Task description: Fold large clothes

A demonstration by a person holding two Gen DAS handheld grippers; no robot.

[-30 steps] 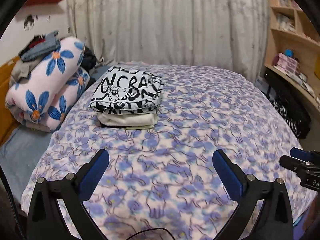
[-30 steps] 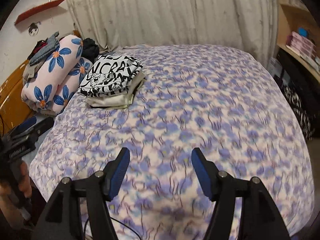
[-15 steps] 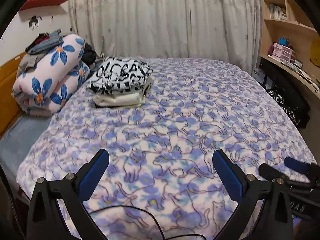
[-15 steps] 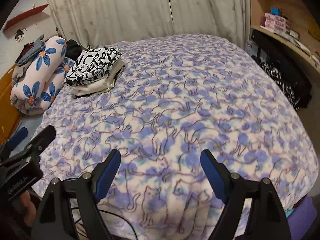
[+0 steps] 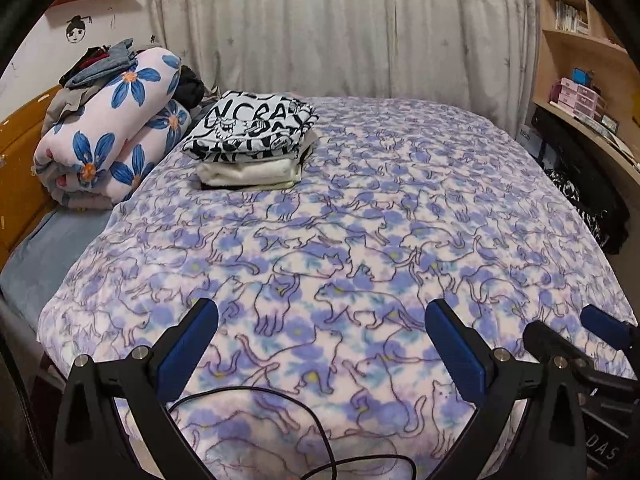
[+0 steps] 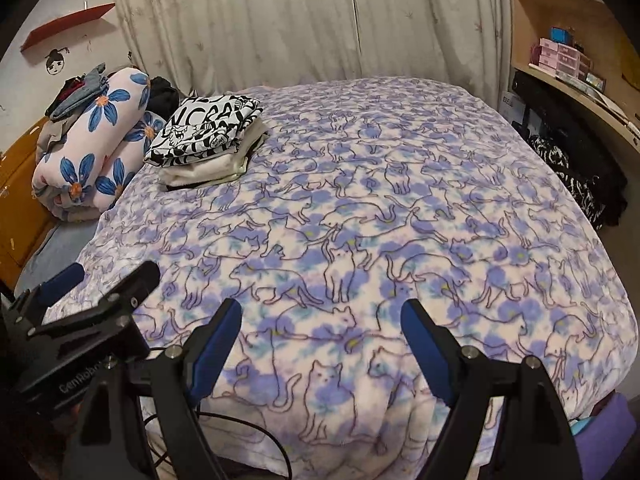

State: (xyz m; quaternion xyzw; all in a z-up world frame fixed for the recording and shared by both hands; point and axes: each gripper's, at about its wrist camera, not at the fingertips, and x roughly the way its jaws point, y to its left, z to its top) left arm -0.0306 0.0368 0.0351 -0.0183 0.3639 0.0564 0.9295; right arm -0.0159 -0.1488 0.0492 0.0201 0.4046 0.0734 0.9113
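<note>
A stack of folded clothes, topped by a black-and-white printed shirt (image 5: 252,126), sits on the far left of the bed; it also shows in the right wrist view (image 6: 206,130). A cream folded garment (image 5: 248,172) lies under it. My left gripper (image 5: 320,332) is open and empty above the bed's near edge. My right gripper (image 6: 322,330) is open and empty, also at the near edge. The right gripper shows at the left wrist view's lower right (image 5: 576,340). The left gripper shows at the right wrist view's lower left (image 6: 100,284).
A purple cat-print blanket (image 5: 400,220) covers the bed. A rolled pink blanket with blue flowers (image 5: 108,128) with loose clothes on top lies at far left by an orange headboard (image 5: 16,152). Wooden shelves (image 5: 580,92) and dark bags (image 5: 588,196) stand right. Curtains (image 5: 340,28) hang behind.
Both grippers have pulled back toward the near edge of the bed, so more of the blanket shows. The right gripper's jaws have opened wider. The stack has not moved.
</note>
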